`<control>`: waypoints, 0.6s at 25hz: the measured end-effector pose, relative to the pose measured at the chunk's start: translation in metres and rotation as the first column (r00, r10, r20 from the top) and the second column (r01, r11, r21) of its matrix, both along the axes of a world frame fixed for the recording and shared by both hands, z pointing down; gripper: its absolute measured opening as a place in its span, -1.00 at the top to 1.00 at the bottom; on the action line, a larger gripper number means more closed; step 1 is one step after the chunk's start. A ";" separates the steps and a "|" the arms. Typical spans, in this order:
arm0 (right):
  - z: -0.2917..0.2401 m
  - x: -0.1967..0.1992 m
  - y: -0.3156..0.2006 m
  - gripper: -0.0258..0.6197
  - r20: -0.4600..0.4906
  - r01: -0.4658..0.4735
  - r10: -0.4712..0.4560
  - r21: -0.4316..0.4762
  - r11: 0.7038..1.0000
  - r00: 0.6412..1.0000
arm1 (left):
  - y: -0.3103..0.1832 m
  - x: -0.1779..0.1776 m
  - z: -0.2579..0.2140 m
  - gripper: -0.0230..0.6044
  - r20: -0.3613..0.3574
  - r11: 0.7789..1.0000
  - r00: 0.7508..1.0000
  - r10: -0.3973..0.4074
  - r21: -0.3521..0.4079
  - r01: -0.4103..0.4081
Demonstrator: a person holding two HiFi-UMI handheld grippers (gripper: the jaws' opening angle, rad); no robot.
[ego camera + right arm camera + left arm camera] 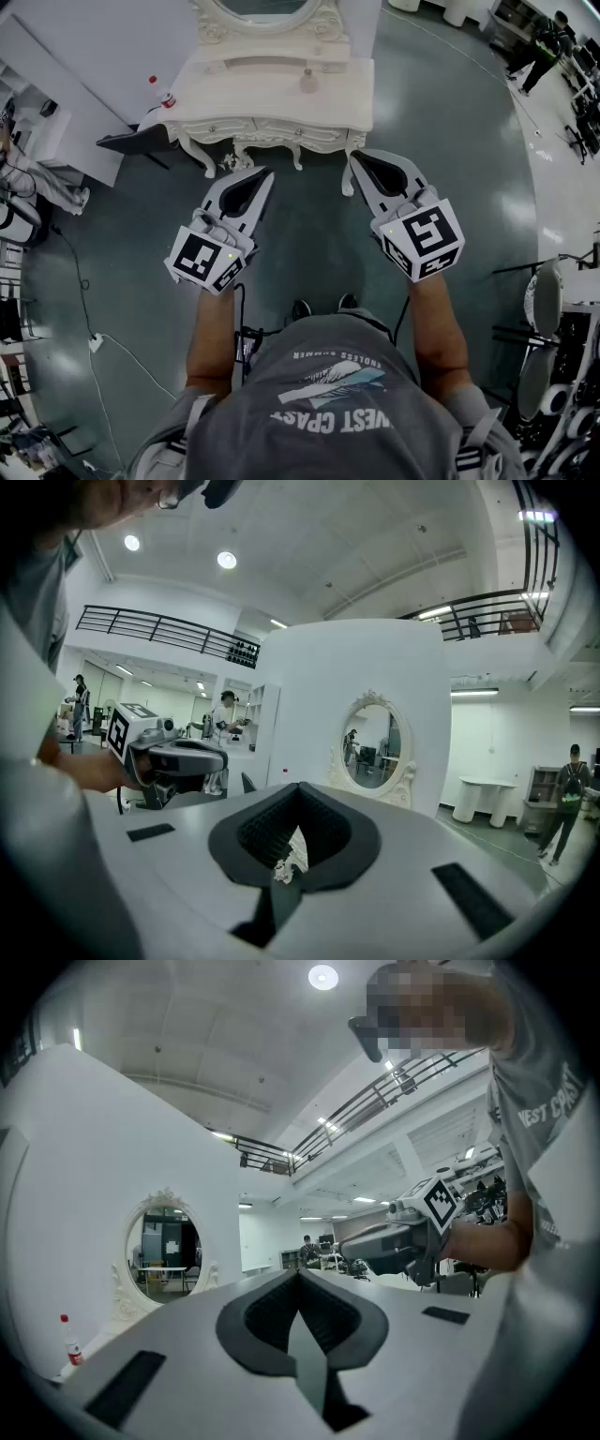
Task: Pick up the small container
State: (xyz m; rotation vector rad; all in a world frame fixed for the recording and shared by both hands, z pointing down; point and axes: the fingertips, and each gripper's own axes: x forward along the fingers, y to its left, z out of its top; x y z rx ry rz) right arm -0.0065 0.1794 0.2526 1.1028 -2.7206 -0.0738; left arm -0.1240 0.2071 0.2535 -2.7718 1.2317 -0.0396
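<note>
The small container (307, 81), pale with a narrow top, stands on the white dressing table (272, 108) in the head view, just below the oval mirror (262, 11). Both grippers hang in the air in front of the table, short of its front edge and well apart from the container. My left gripper (265, 174) (300, 1273) is shut and holds nothing. My right gripper (356, 156) (300, 787) is shut too, with only a small white fleck showing at the seam of its pads. The container shows in neither gripper view.
A red-capped bottle (160, 91) (67, 1339) stands at the table's left end. A dark flat object (131, 142) lies left of the table, against a white partition (84, 56). Cables (89, 328) trail on the floor at left; stands and gear (548, 347) crowd the right. People (544, 47) stand far right.
</note>
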 end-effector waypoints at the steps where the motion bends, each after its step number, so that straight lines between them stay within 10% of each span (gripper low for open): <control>1: -0.001 0.003 -0.001 0.84 0.001 0.004 -0.004 -0.001 1.000 1.000 | -0.001 0.003 0.000 0.87 0.001 1.000 1.000 -0.002 -0.001 0.002; 15: 0.004 0.048 -0.022 0.84 0.052 0.105 -0.104 -0.021 0.994 0.993 | -0.011 0.054 0.005 0.87 0.015 0.996 0.996 -0.087 -0.013 0.087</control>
